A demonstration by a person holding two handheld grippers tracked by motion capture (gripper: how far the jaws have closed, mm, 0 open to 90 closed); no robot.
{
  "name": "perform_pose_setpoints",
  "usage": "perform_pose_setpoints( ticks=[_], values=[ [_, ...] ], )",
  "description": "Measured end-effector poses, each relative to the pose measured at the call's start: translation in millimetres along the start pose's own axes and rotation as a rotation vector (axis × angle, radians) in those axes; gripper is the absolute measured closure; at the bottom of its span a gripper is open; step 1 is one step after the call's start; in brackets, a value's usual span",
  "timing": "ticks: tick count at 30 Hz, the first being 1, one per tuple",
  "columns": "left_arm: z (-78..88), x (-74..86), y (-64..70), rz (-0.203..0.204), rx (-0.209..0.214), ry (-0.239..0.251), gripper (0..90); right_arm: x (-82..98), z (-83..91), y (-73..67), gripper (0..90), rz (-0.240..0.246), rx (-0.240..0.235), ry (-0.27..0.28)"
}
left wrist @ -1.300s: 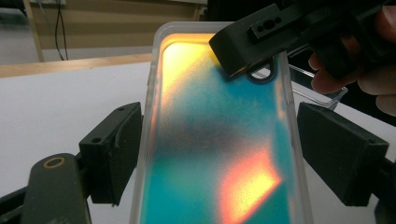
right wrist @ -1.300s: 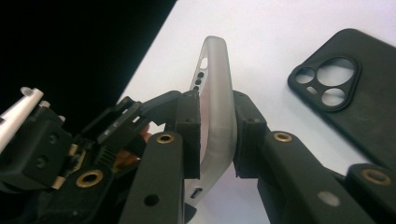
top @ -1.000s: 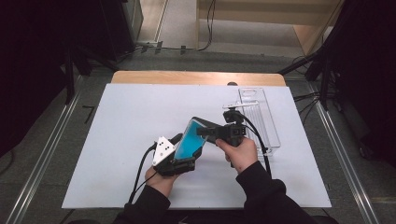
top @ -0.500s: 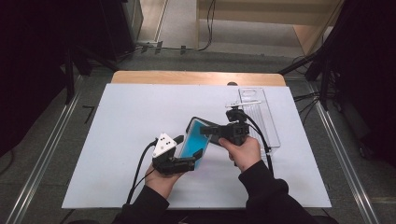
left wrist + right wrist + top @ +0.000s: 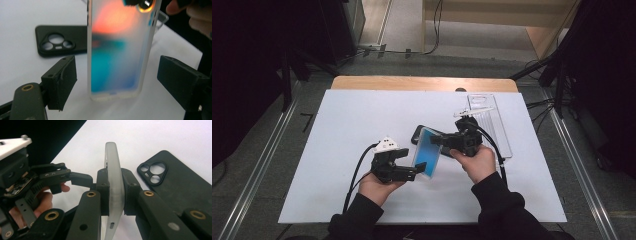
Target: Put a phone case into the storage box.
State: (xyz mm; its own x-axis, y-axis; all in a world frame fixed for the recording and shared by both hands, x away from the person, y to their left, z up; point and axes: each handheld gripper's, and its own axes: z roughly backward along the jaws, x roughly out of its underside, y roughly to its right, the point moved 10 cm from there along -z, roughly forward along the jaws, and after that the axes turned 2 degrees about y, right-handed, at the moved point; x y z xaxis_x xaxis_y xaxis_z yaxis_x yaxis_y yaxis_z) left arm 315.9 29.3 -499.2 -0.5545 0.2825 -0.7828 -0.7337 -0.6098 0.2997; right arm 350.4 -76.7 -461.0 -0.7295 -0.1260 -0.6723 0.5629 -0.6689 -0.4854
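Observation:
A phone (image 5: 427, 152) in a frosted translucent case, glowing blue and orange, is held upright above the white table. My right gripper (image 5: 438, 142) is shut on its upper edge, and in the right gripper view both pads (image 5: 103, 186) press on the case rim (image 5: 113, 157). My left gripper (image 5: 419, 169) stands open around the phone's lower end. In the left gripper view the phone (image 5: 117, 50) stands between the two jaws with a gap on each side. A black phone case (image 5: 417, 133) with camera cut-outs lies flat on the table behind it (image 5: 60, 43) (image 5: 172, 187).
A clear plastic tray (image 5: 489, 122) lies at the right rear of the white table (image 5: 337, 125). The table's wooden back edge (image 5: 422, 83) runs behind it. Cables trail from both grippers toward the person.
The phone has shifted slightly right and stands steeper. My left gripper has risen a little, its jaws now on either side of the phone's lower end. The right gripper keeps its grip.

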Motion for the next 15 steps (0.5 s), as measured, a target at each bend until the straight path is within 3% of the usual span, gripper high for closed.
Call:
perform_pose_setpoints(
  ticks=[4, 7, 15],
  values=[
    [3.7, -2.7, -4.0, -0.005, -0.024, -0.012, 16.0, 1.9, 2.0, 1.3, 76.7, 0.035, 0.008, -0.010],
    [7.3, -7.0, -2.8, -0.013, -0.001, 0.005, 16.1, 2.4, 3.2, 1.6, 76.7, 0.064, -0.001, -0.009],
    [13.8, -7.2, -3.0, -0.095, 0.048, -0.049, 23.8, 6.1, 6.5, 0.7, 76.7, 0.178, -0.019, -0.023]
  ],
)
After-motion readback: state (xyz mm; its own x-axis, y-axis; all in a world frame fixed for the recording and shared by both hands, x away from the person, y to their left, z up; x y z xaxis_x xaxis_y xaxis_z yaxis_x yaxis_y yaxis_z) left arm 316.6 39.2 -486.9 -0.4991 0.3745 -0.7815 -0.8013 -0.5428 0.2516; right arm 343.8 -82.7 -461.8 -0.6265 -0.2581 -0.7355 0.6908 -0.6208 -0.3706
